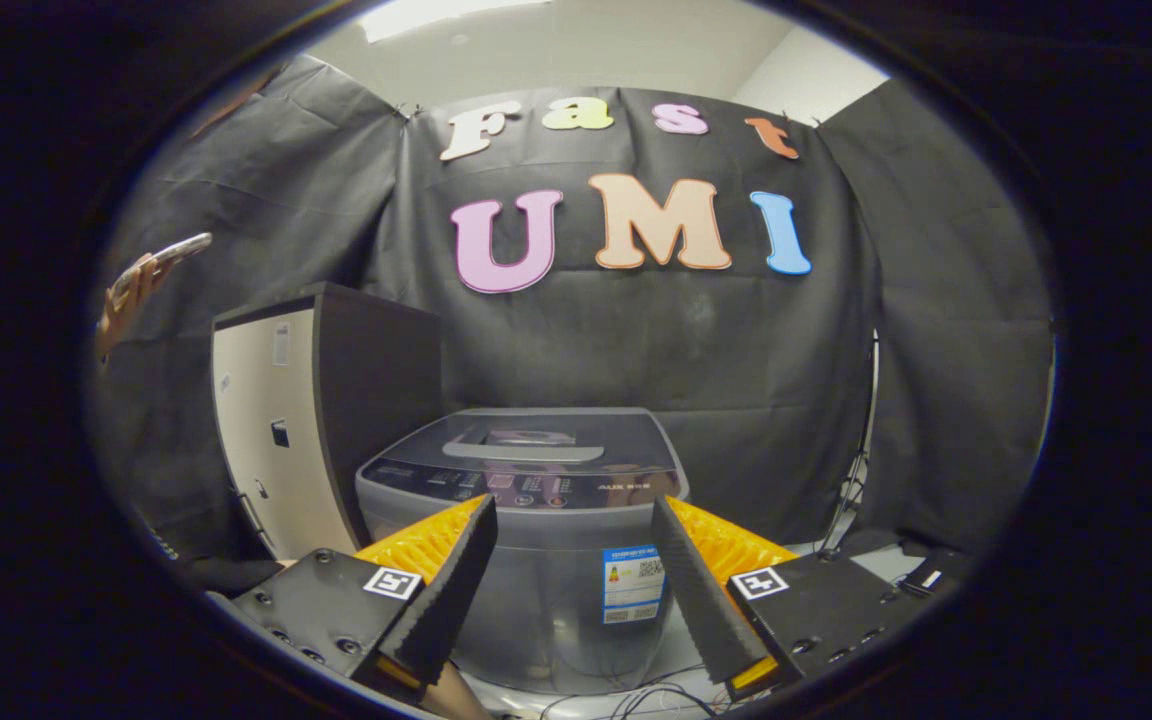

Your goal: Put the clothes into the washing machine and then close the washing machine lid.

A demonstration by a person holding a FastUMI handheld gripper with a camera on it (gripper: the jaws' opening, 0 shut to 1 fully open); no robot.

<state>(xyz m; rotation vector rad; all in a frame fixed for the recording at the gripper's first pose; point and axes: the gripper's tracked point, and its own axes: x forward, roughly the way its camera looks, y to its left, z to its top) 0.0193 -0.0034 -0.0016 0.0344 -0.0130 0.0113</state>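
The gripper (573, 515) is held wide open, with nothing between its fingers. The grey top-loading washing machine (536, 540) with dark lid (526, 440) closed is seen just beyond them, beside a tall dark cabinet (321, 410).

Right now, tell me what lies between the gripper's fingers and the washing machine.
Nothing: in the gripper view the open gripper hangs in free air before the washing machine, lid shut.

dark cabinet (326, 420), raised phone (164, 255), floor cables (656, 700)
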